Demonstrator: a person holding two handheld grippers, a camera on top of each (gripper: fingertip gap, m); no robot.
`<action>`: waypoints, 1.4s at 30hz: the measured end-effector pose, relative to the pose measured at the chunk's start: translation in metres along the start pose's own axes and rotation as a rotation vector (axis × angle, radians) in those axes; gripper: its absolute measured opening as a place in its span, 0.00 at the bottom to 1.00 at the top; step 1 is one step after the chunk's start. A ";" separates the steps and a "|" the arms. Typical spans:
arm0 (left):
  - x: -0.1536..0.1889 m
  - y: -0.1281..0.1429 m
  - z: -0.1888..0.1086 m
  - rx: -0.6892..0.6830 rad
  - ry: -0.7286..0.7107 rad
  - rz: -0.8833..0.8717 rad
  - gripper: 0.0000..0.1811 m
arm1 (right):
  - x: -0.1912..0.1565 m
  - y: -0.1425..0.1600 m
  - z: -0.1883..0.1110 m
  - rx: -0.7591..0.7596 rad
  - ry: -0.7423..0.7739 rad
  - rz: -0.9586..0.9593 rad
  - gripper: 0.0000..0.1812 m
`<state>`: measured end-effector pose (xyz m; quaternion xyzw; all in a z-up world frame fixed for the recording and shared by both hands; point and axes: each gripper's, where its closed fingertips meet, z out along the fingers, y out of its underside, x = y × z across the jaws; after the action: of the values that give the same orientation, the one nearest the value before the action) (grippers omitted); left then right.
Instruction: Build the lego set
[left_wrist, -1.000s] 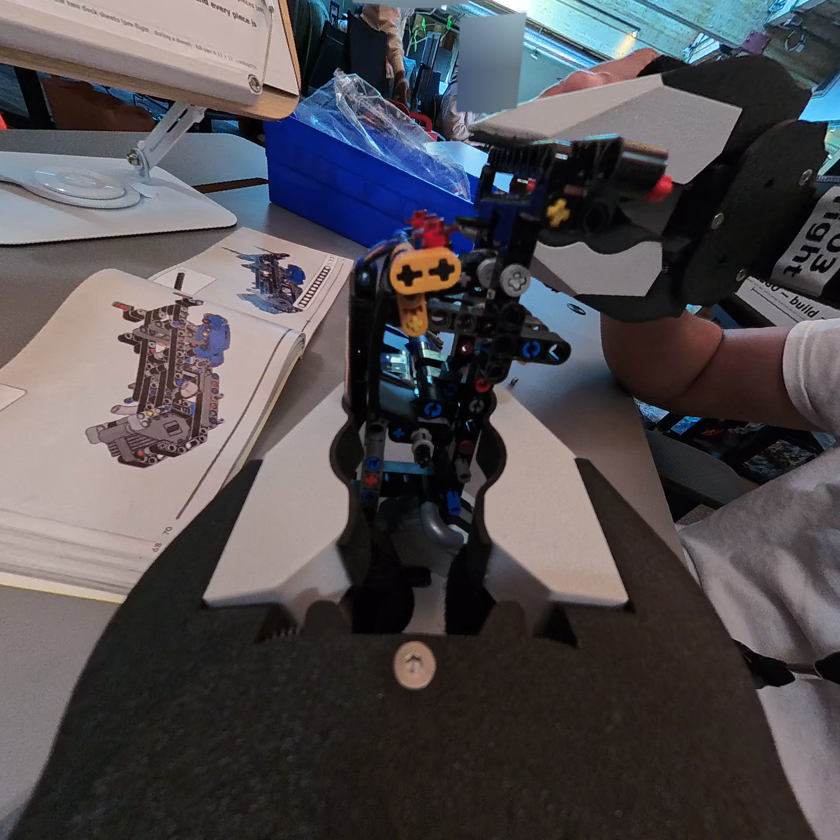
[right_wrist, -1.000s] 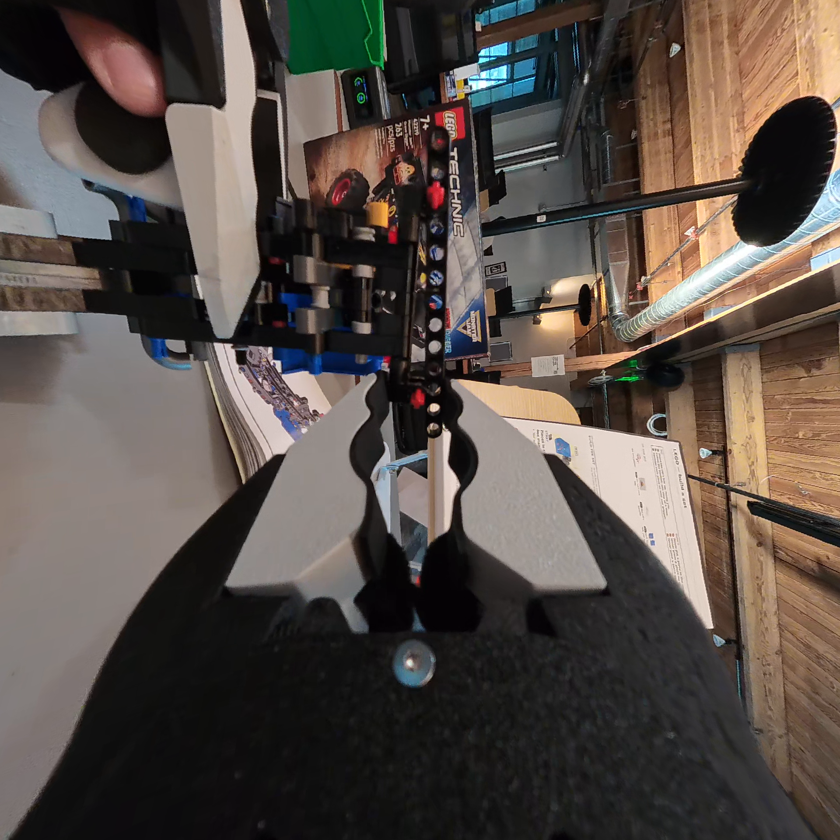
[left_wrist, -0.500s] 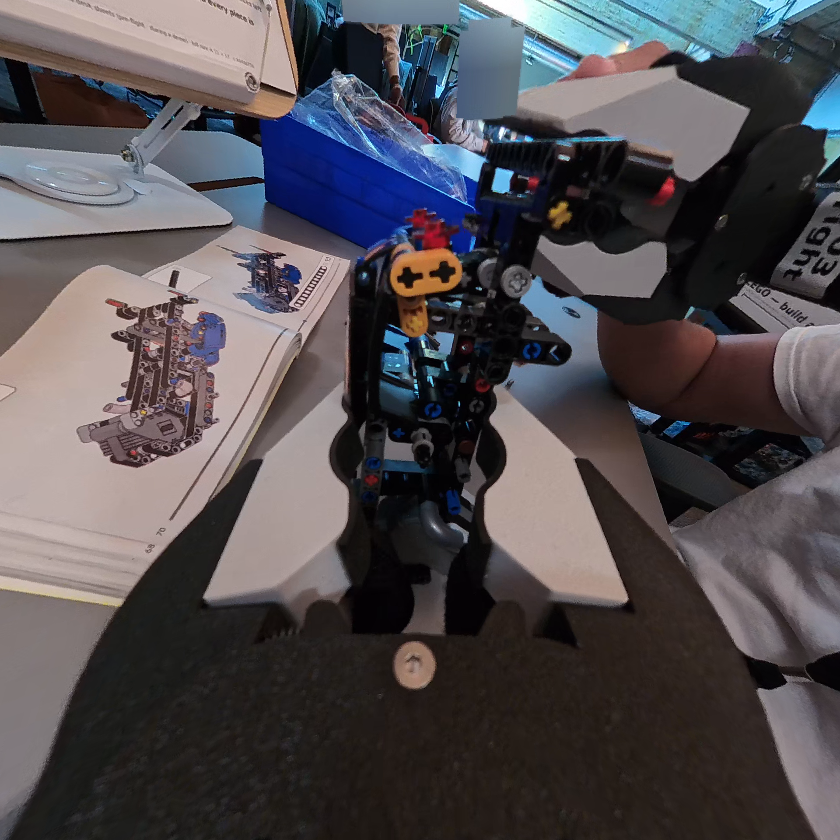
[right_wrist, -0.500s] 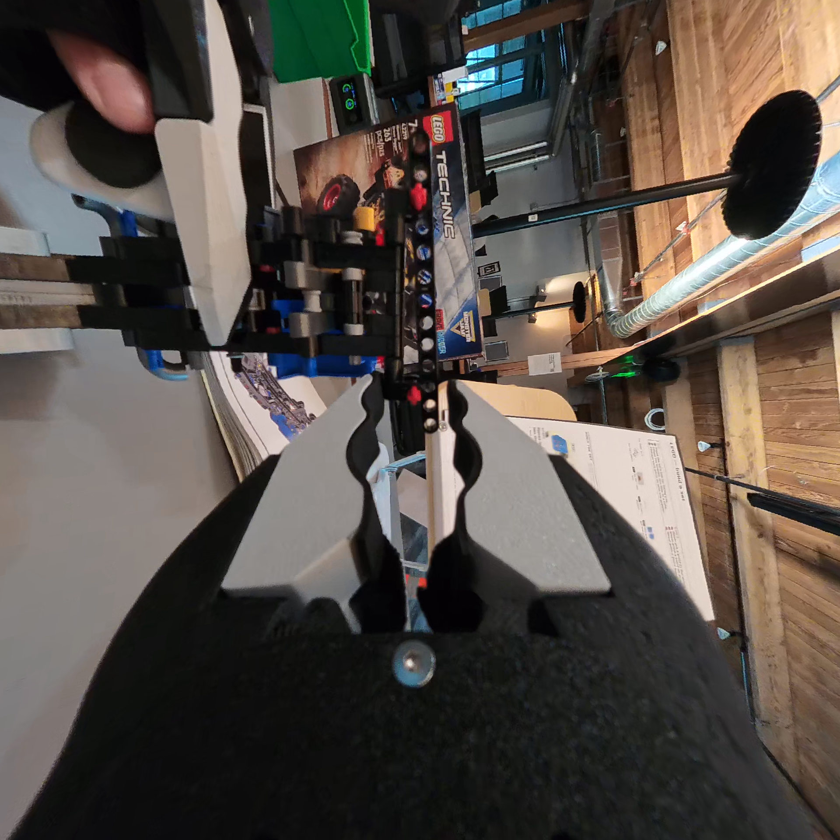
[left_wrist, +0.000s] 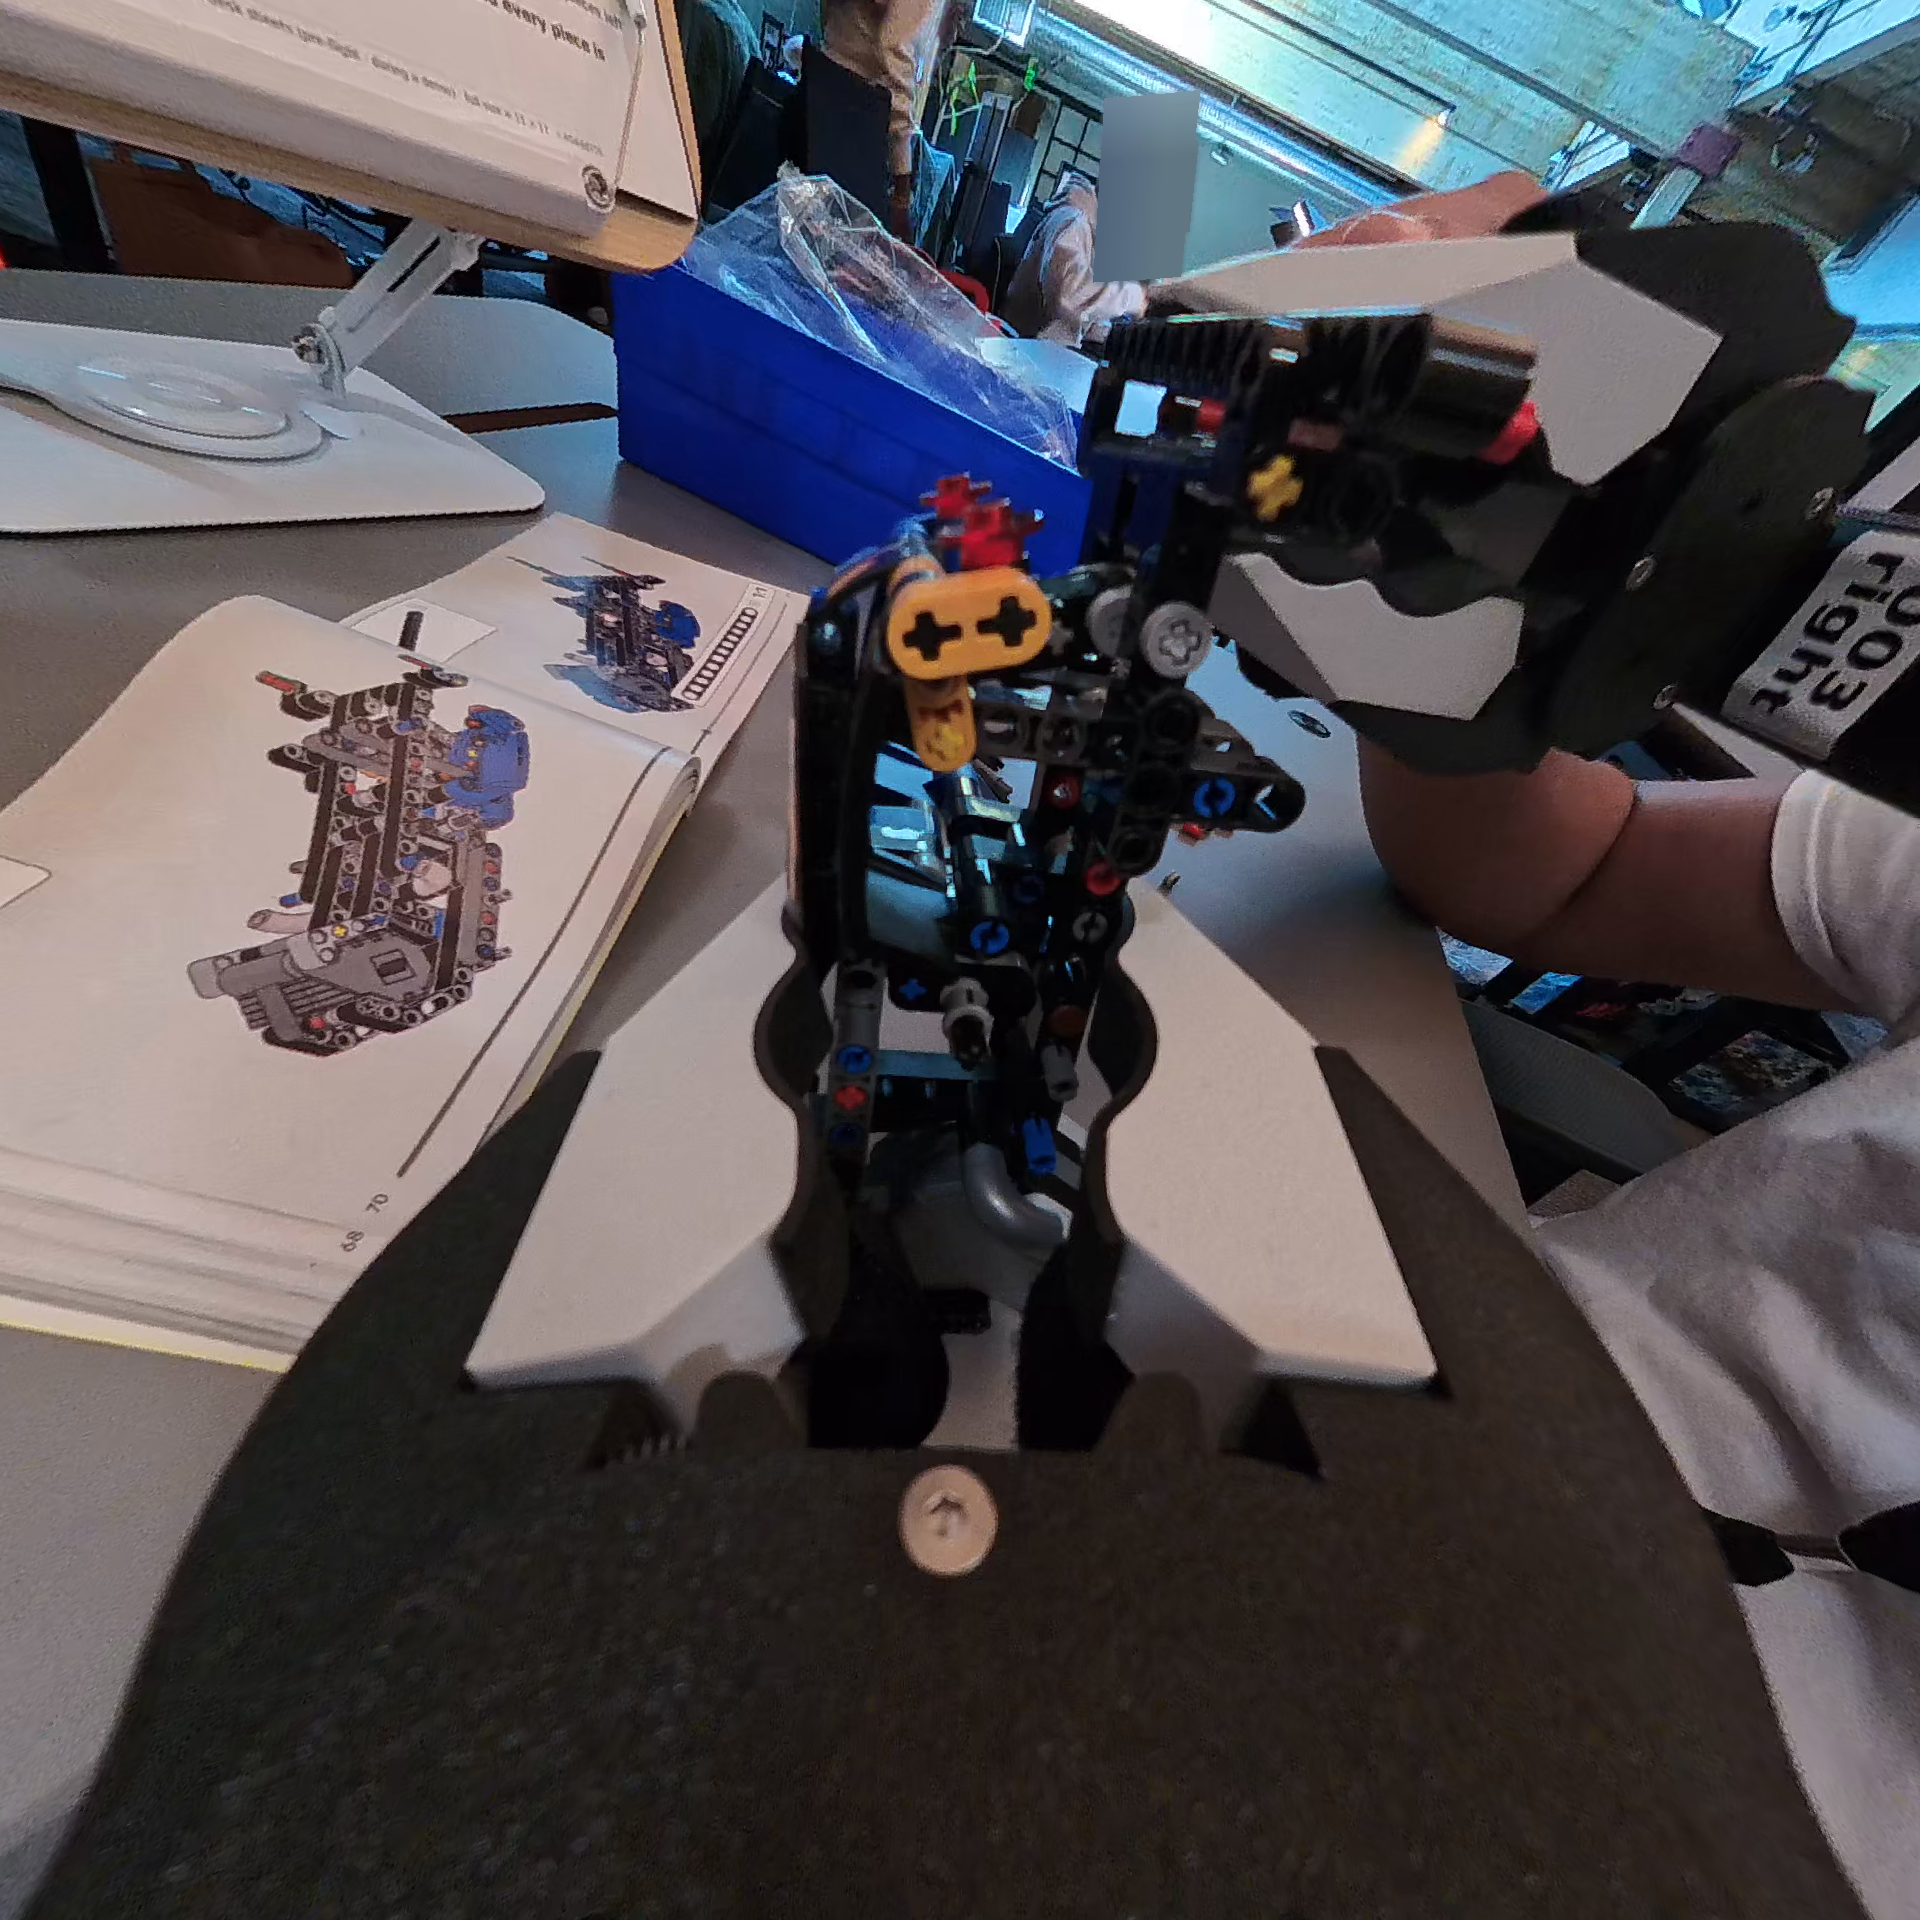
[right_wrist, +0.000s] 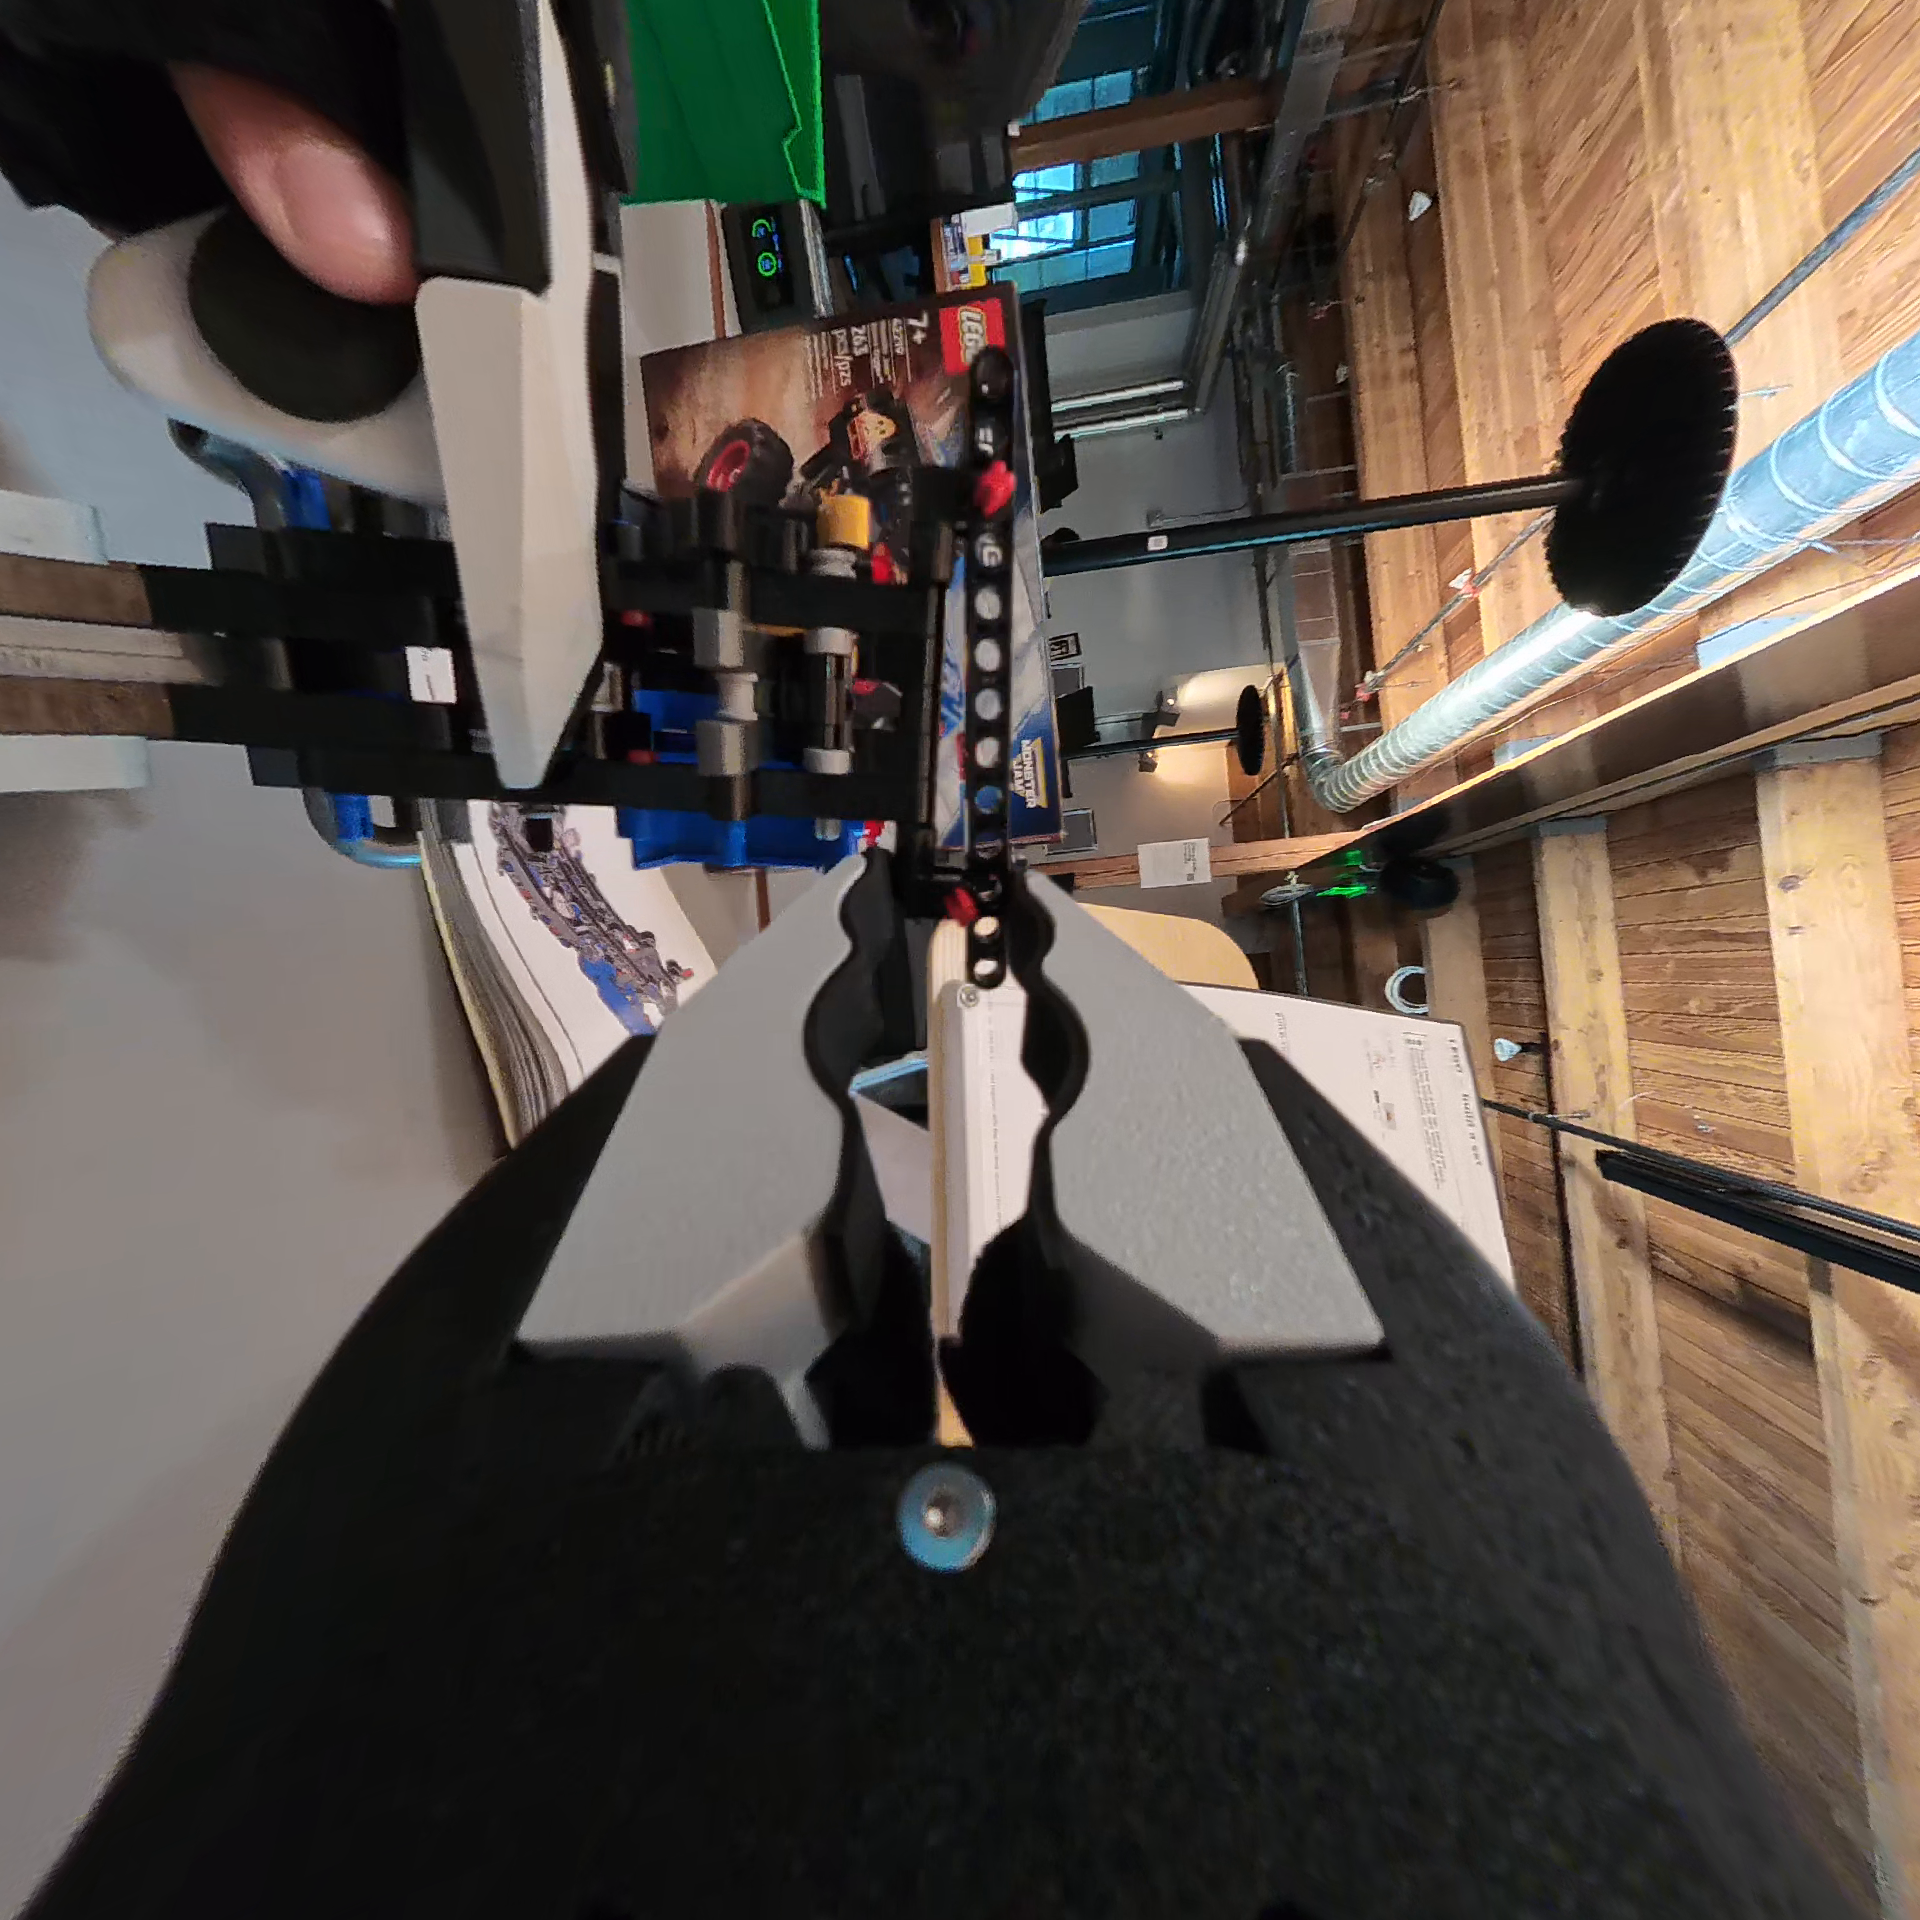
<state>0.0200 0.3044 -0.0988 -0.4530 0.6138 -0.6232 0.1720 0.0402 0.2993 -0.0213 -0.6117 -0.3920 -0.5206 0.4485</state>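
A: Clamped on what, the left gripper (left_wrist: 954, 997)?

B: On the lower end of the lego model (left_wrist: 997, 790), a black, blue and grey frame held upright between both grey fingers (left_wrist: 665, 1143), raised above the grey table (left_wrist: 644, 488). Yellow connector at the model's 12 o'clock, red pins just above that.

A: And the right gripper (left_wrist: 1382, 468)?

B: Reaching in from 2 o'clock in the left wrist view, turned on its side, fingers pinched on the model's top section, a black beam with a red pin at its outer end. Seen from the right wrist view, closed on the near tip of a long black holed beam (right_wrist: 985, 665) running toward 12 o'clock, with the left gripper (right_wrist: 520, 520) crossing at 10 o'clock, a thumb pressed on its handle.

A: Around the model?

B: Open instruction booklet (left_wrist: 343, 862) lying at 9 o'clock. Blue bin (left_wrist: 790, 416) holding a clear plastic bag (left_wrist: 873, 270) at 12 o'clock, behind the model. White stand (left_wrist: 208, 416) carrying a board at 10 o'clock. Set's box (right_wrist: 831, 416) standing behind the beam in the right wrist view. Bare forearm and white sleeve at 3 o'clock
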 end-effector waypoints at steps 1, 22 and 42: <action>0.000 0.000 0.000 0.000 0.000 0.003 0.26 | 0.000 0.000 -0.001 0.003 0.003 -0.002 0.11; -0.012 -0.009 -0.006 0.045 -0.185 0.198 0.25 | -0.001 -0.003 -0.017 0.196 -0.452 1.156 0.08; -0.021 -0.011 -0.011 0.012 -0.371 0.278 0.25 | -0.016 0.004 -0.009 0.065 -0.480 1.221 0.01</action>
<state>0.0258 0.3291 -0.0945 -0.4699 0.6246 -0.5031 0.3687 0.0387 0.2894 -0.0371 -0.8095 -0.0792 -0.0092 0.5817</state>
